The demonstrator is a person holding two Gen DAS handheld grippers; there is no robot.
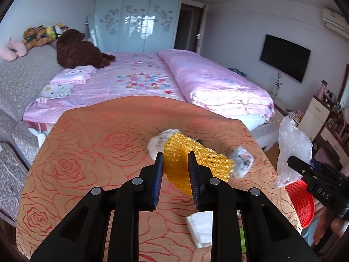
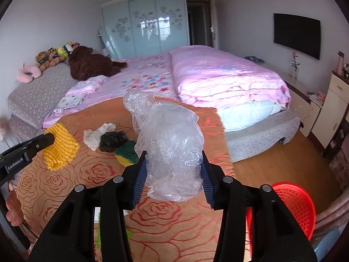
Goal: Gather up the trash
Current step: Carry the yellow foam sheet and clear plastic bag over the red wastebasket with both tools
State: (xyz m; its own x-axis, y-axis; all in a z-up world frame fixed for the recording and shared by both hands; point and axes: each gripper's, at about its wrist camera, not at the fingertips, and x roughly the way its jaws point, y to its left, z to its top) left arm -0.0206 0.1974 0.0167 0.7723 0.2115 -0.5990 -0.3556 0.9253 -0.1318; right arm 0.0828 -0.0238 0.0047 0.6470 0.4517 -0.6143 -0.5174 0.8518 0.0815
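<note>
My left gripper (image 1: 175, 159) is shut on a yellow foam net (image 1: 196, 152) and holds it above the table (image 1: 87, 152), which has an orange rose-patterned cloth. From the right wrist view the left gripper (image 2: 51, 138) comes in at the left edge with the yellow foam net (image 2: 60, 146) hanging from it. My right gripper (image 2: 173, 159) is shut on a crumpled clear plastic bag (image 2: 170, 144), pads pressing its sides. In the left wrist view that clear plastic bag (image 1: 292, 148) and the right gripper (image 1: 293, 161) are at the right, past the table's edge.
On the cloth lie a white crumpled tissue (image 2: 98, 134), a black wad (image 2: 112, 140), a green-and-yellow sponge (image 2: 126, 152) and a folded white tissue (image 1: 200, 229). A red mesh basket (image 2: 292, 205) stands low at the right of the table. A pink bed (image 2: 218, 76) lies beyond.
</note>
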